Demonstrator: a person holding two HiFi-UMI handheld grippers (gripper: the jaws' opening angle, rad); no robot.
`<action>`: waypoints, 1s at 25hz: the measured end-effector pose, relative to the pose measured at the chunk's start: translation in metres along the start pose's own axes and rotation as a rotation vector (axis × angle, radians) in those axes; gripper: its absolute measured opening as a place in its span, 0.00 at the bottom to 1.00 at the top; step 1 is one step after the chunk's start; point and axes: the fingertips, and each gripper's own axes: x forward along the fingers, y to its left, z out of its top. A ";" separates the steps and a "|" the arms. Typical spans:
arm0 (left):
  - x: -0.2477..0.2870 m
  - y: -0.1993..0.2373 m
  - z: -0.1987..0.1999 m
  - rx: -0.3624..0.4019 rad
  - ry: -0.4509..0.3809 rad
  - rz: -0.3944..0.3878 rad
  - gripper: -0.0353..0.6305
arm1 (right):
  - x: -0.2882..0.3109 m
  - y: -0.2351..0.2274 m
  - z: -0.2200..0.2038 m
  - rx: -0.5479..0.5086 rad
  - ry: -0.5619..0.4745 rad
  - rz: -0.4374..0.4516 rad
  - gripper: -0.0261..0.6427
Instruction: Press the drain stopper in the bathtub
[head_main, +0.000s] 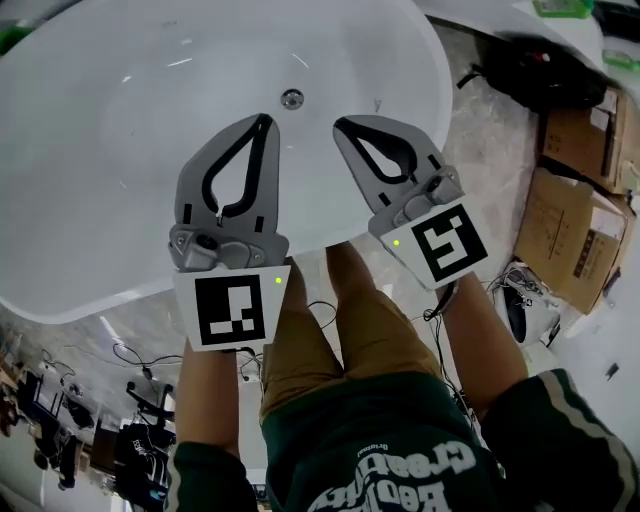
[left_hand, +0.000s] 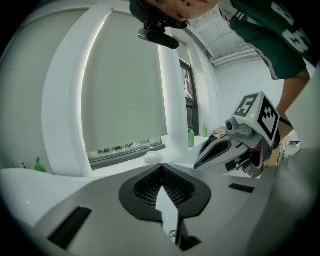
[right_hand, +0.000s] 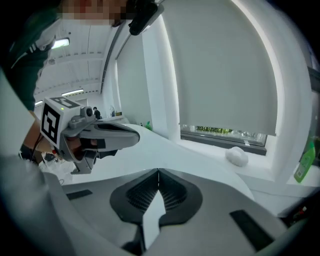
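From above, the white bathtub fills the upper left of the head view. Its round metal drain stopper lies on the tub floor. My left gripper and right gripper hover side by side over the tub's near part, both short of the stopper, which sits between their tips. On each, the jaws stand shut with nothing between them. In the left gripper view the left gripper has its tips touching, and the right gripper is beside it. In the right gripper view the right gripper is closed and the left gripper is alongside.
Cardboard boxes and a black bag stand on the floor right of the tub, with a shoe and cables near the person's legs. A window sill behind the tub holds a green bottle and a white lump.
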 end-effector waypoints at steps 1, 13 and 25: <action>0.002 0.001 -0.009 -0.013 0.002 0.000 0.07 | 0.008 0.000 -0.009 -0.001 0.009 -0.003 0.06; 0.045 0.018 -0.089 -0.097 -0.007 -0.022 0.07 | 0.101 -0.005 -0.093 -0.038 0.085 0.023 0.06; 0.079 0.026 -0.145 -0.101 -0.002 -0.005 0.07 | 0.193 -0.034 -0.205 -0.079 0.224 0.073 0.06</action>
